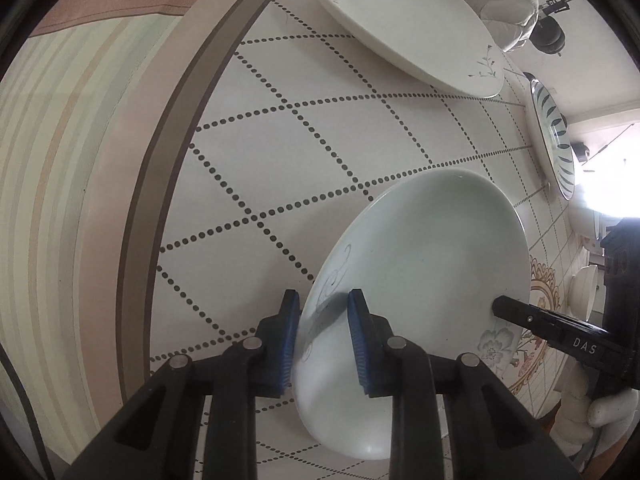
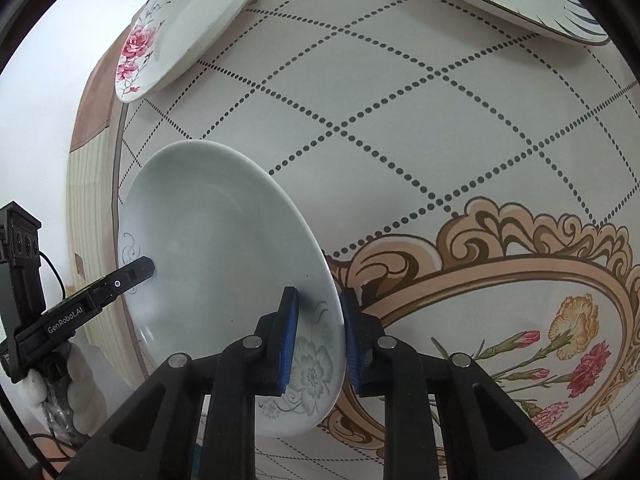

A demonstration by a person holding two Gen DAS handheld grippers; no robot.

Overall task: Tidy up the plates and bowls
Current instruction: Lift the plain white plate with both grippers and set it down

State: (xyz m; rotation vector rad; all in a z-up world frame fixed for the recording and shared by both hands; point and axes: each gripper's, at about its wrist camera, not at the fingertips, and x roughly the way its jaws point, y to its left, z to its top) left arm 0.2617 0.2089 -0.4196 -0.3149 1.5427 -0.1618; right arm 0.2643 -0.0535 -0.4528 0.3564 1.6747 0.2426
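Observation:
A pale green-white plate [image 1: 420, 248] [image 2: 216, 232] with a faint grey flower print sits low over the dotted tablecloth; I cannot tell whether it rests on the cloth or is raised. My left gripper [image 1: 325, 304] is shut on its rim, one blue pad outside and one inside. My right gripper [image 2: 320, 300] is shut on the opposite rim, by the printed flower. Each gripper's black finger shows in the other's view, the right finger [image 1: 500, 304] and the left finger [image 2: 144, 268], both lying on the plate.
A plate with pink roses [image 1: 400, 20] [image 2: 188, 20] lies farther along the table. A blue-striped plate [image 1: 554, 136] [image 2: 520, 0] and white bowls [image 1: 580, 292] stand beyond. The table edge [image 1: 160, 160] runs close beside the held plate. White-gloved hands [image 1: 600, 412] [image 2: 80, 384] hold the grippers.

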